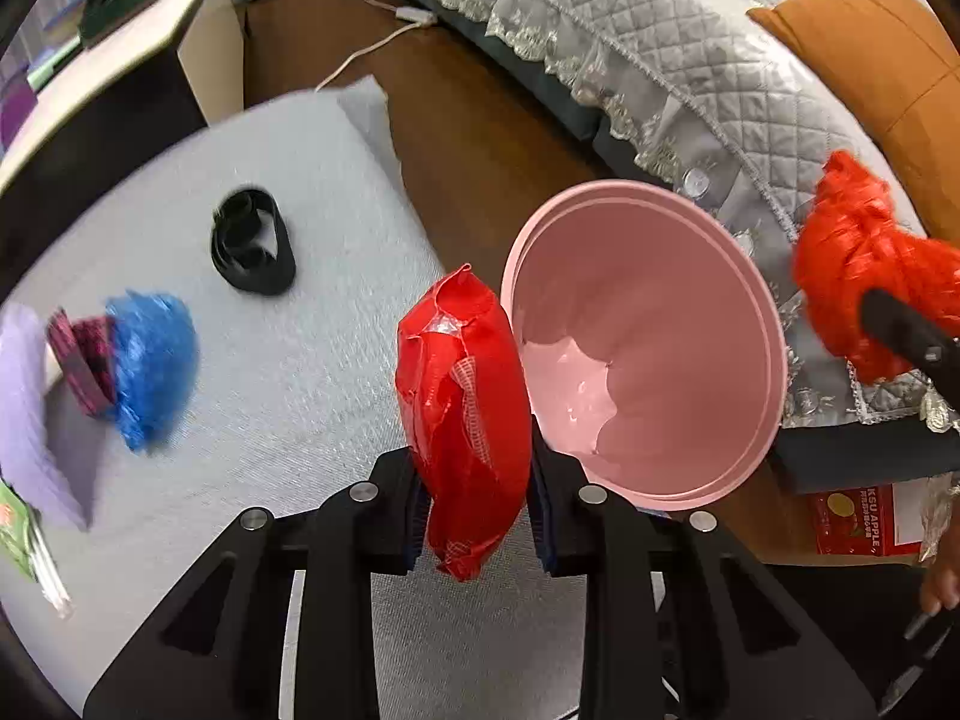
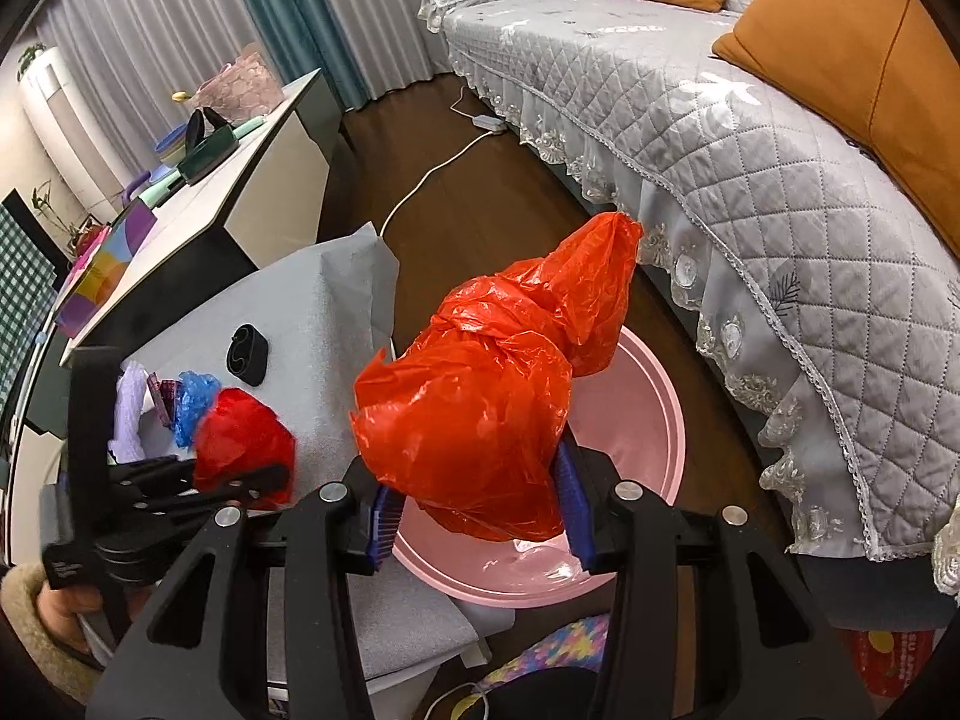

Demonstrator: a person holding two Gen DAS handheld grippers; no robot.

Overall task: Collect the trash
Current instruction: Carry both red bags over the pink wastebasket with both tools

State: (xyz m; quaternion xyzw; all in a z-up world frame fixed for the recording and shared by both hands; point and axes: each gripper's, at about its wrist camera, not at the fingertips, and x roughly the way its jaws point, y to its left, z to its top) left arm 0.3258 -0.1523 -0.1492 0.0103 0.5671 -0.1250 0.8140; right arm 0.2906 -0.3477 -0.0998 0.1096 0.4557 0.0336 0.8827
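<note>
My left gripper [image 1: 477, 516] is shut on a red foil wrapper [image 1: 462, 414], held above the grey cloth beside the pink bin [image 1: 708, 276]. My right gripper [image 2: 477, 516] is shut on a crumpled orange-red plastic bag [image 2: 498, 396], held over the pink bin [image 2: 654, 414]. The bag also shows at the right of the left wrist view [image 1: 864, 276]. The left gripper [image 2: 240, 480] with the red wrapper [image 2: 240, 438] shows in the right wrist view. A blue plastic wad [image 1: 153, 360], a magenta wrapper [image 1: 81, 354] and a lilac item [image 1: 24, 396] lie on the cloth.
A black strap loop [image 1: 252, 243] lies on the grey-clothed table [image 1: 312, 360]. A sofa with grey quilted cover [image 2: 750, 138] and orange cushions [image 2: 852, 66] runs on the right. A cabinet [image 2: 198, 210] stands behind. A white cable [image 2: 432, 174] crosses the wood floor. A red apple box [image 1: 858, 522] sits under the sofa.
</note>
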